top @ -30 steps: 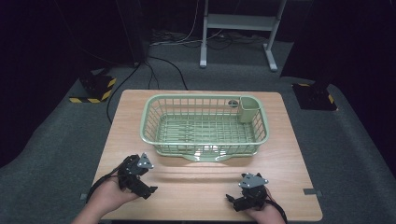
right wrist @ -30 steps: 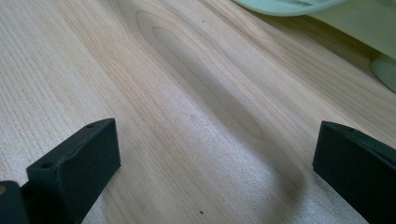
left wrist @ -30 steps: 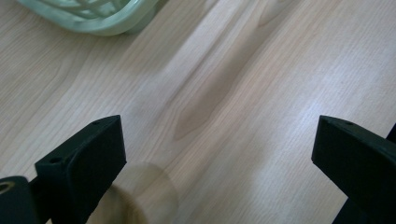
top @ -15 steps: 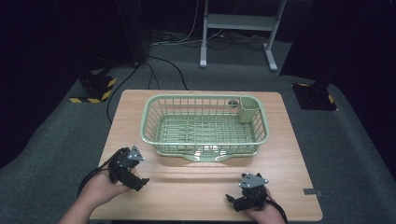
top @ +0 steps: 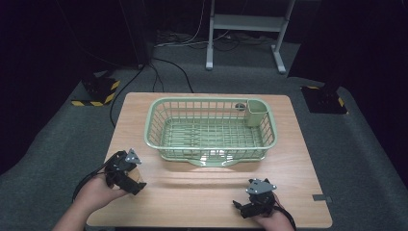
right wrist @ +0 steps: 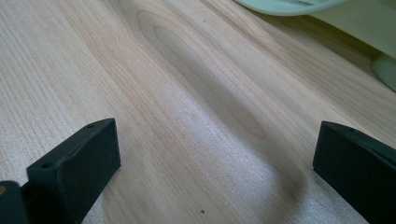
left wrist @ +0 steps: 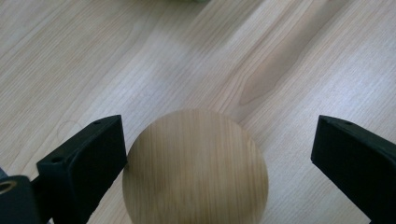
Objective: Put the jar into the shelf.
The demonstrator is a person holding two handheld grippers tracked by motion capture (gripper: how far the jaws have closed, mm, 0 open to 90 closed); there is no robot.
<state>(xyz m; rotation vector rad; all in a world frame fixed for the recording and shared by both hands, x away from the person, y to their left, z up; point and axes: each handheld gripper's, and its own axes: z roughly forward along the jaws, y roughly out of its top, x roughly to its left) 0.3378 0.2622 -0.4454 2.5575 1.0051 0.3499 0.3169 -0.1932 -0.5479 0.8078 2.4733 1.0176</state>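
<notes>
A round, pale wooden piece (left wrist: 196,168) lies between the jaws of my left gripper (left wrist: 219,154). It sits against the left jaw, and a wide gap separates it from the right jaw, so the gripper is open. In the high view my left gripper (top: 129,174) is at the table's front left, held in a hand. My right gripper (top: 255,198) rests near the front right edge. In its own view my right gripper (right wrist: 215,163) stands open over bare wood with nothing between the jaws.
A pale green wire dish basket (top: 210,100) stands at the middle back of the wooden table (top: 298,159), with a green cutlery cup (top: 257,113) in its far right corner. The basket's foot (right wrist: 387,65) is in the right gripper view.
My left gripper has shifted to the left along the table's front part. The right gripper has stayed where it was.
</notes>
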